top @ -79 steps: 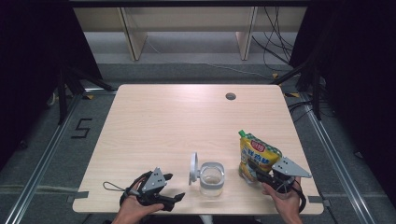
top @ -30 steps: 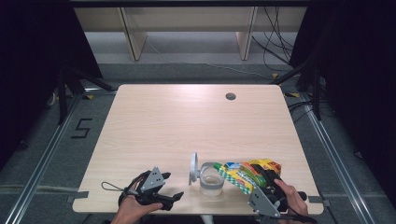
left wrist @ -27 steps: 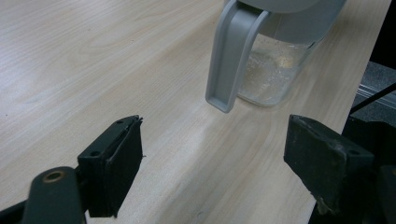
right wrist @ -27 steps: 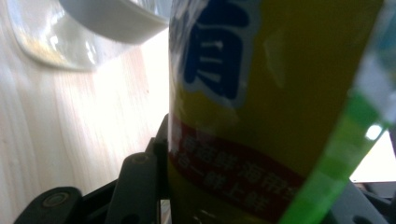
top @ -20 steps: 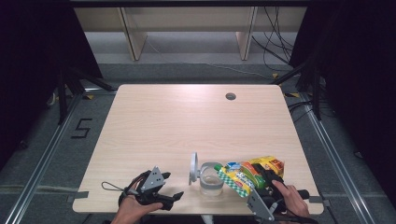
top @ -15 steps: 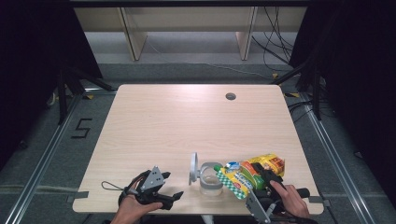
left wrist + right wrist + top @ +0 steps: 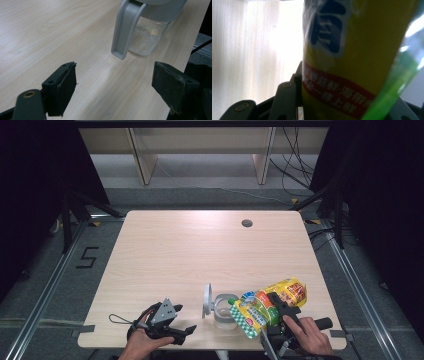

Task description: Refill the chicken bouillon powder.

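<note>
over the jug [image 7: 223, 310], the pouch [image 7: 265, 305] hides the right claw's [image 7: 280, 307] jaws

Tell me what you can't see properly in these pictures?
- Pouch spout: in the high view, too small to tell whether anything is pouring into the jar.
- Right gripper jaws: in the right gripper view the pouch, pressed close, covers them.
- Jar top: cut off by the upper edge of the left gripper view.
- Jar contents: pale grains, too blurred to name.
</note>
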A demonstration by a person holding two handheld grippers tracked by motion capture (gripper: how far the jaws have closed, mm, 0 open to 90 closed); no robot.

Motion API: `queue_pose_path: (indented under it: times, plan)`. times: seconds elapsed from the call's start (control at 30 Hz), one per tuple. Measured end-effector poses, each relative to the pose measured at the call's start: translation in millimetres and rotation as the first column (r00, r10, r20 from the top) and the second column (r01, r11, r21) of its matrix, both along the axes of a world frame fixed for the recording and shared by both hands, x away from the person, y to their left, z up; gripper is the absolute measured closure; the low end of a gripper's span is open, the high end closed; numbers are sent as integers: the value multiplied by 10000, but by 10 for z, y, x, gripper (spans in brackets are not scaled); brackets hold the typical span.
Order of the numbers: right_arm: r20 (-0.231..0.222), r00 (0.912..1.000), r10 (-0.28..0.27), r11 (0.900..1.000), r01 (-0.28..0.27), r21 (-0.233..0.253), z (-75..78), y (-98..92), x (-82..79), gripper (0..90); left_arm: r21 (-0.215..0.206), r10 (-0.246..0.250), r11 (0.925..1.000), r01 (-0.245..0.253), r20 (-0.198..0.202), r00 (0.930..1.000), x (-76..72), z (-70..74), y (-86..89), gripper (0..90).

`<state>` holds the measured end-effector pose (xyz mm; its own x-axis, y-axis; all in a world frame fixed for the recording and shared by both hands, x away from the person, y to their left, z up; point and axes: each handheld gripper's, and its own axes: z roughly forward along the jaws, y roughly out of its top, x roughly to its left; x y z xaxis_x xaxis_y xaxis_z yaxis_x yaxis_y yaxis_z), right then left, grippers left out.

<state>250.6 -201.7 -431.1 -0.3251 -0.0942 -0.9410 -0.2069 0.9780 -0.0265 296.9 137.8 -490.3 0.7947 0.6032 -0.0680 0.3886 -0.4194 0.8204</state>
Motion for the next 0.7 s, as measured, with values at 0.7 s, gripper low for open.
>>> queue_pose_path:
  times: [0.7]
  plan:
    - [1115, 9892, 947, 9666, -646, -2480, -43, 130, 4, 593, -24, 21, 10000, -21, 54, 10000, -7, -6, -13, 191]
